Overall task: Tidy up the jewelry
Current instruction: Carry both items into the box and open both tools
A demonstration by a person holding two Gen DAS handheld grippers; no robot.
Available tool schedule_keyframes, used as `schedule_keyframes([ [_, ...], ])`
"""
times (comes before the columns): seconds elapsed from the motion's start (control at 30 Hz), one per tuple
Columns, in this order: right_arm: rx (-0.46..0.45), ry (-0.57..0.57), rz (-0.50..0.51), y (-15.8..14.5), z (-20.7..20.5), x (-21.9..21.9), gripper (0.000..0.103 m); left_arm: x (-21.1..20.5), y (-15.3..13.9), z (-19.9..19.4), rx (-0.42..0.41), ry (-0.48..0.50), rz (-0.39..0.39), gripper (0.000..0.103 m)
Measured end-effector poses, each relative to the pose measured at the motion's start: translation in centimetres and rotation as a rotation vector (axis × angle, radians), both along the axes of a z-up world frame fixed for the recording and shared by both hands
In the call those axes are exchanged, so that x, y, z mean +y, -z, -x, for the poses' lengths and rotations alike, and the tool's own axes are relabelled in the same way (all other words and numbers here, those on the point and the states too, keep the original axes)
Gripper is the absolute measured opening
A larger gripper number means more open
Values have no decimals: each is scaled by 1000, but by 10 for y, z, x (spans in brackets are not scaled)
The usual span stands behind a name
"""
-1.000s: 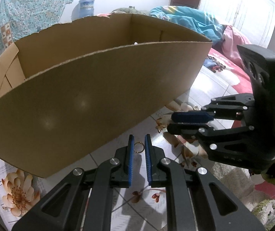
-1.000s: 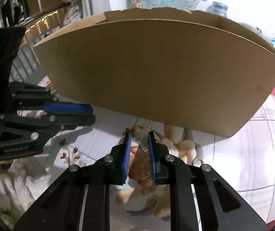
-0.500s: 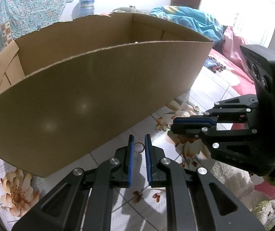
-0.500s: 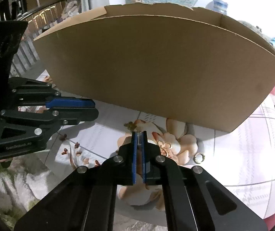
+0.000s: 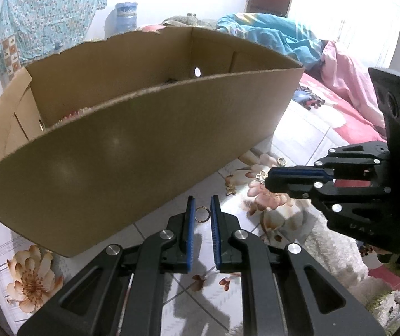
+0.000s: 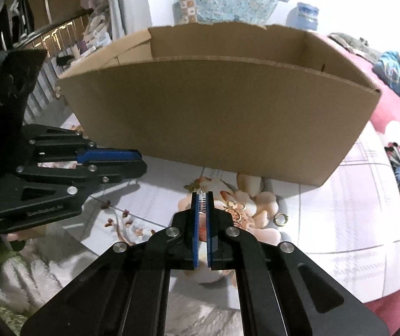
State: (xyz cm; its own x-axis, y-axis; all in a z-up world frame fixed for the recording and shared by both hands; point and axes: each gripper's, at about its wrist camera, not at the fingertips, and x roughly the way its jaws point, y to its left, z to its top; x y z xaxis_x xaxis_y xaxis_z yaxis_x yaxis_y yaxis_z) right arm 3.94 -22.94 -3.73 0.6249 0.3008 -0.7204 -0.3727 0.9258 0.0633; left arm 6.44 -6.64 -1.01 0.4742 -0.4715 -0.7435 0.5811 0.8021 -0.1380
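You've got a gold ring [image 5: 202, 214] between the pads of your left tongs [image 5: 202, 200], just in front of the cardboard box [image 5: 144, 154], near the middle of its near wall. The pads look to touch it on both sides, so I read that as pinched, lightly. Your right tongs [image 6: 203, 194] are clenched on a small silvery ribbed piece [image 6: 203, 199], also in front of the box and off to the right of the ring. Step in hand, as I judge it: both picks made, drop-off into the box not yet done. Next move calls for lifting each load clear over the near wall's top edge before you release. Go steady on the ring, since it has little pad contact and could slip. Left to collect on the bed sheet [image 6: 340, 196] in front of the box, toward its right corner: a loose ring [image 6: 280, 219] and a gold charm [image 6: 235, 206], close beside each other. Blind spots: the near wall hides the box floor almost entirely. Only a hint of pinkish contents shows over the edge in the left wrist view, so you can't tell what's inside or how it's sorted. The ribbed piece is mostly buried between the pads, so what it is stays unclear. The ring isn't visible at all from the right wrist view.
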Motion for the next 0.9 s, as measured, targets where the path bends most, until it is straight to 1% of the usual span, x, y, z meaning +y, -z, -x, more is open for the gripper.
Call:
schedule_keyframes([
  [0.07, -15, 5, -12, -6, 5, -4, 2, 1, -6, 3, -11, 3, 6, 10],
  [0.17, -50, 14, -40, -13, 12, -6, 2, 2, -21, 9, -34, 16, 43, 10],
  [0.2, -73, 18, -54, -21, 16, -8, 2, 2, -27, 11, -47, 21, 50, 10],
  [0.3, -126, 25, -83, -32, 16, -10, 2, 5, -53, 19, -121, 40, 87, 10],
  [0.33, -142, 28, -91, -38, 15, -10, 2, 7, -65, 21, -149, 57, 118, 10],
  [0.4, -181, 37, -118, -50, 14, -13, 2, 9, -82, 21, -172, 72, 156, 10],
  [0.5, -231, 47, -144, -63, 6, -18, 2, 11, -100, 13, -196, 71, 181, 10],
  [0.57, -255, 55, -147, -71, -8, -21, 2, 10, -107, 2, -199, 65, 173, 10],
  [0.63, -253, 65, -150, -71, -22, -22, 2, 8, -108, -14, -182, 49, 161, 10],
  [0.7, -240, 84, -142, -72, -42, -22, 2, 5, -104, -36, -130, 26, 146, 10],
  [0.77, -221, 104, -122, -70, -67, -20, 2, 4, -98, -50, -105, 8, 126, 10],
  [0.9, -193, 156, -81, -64, -96, -22, 2, -8, -84, -73, -65, -29, 35, 11],
])
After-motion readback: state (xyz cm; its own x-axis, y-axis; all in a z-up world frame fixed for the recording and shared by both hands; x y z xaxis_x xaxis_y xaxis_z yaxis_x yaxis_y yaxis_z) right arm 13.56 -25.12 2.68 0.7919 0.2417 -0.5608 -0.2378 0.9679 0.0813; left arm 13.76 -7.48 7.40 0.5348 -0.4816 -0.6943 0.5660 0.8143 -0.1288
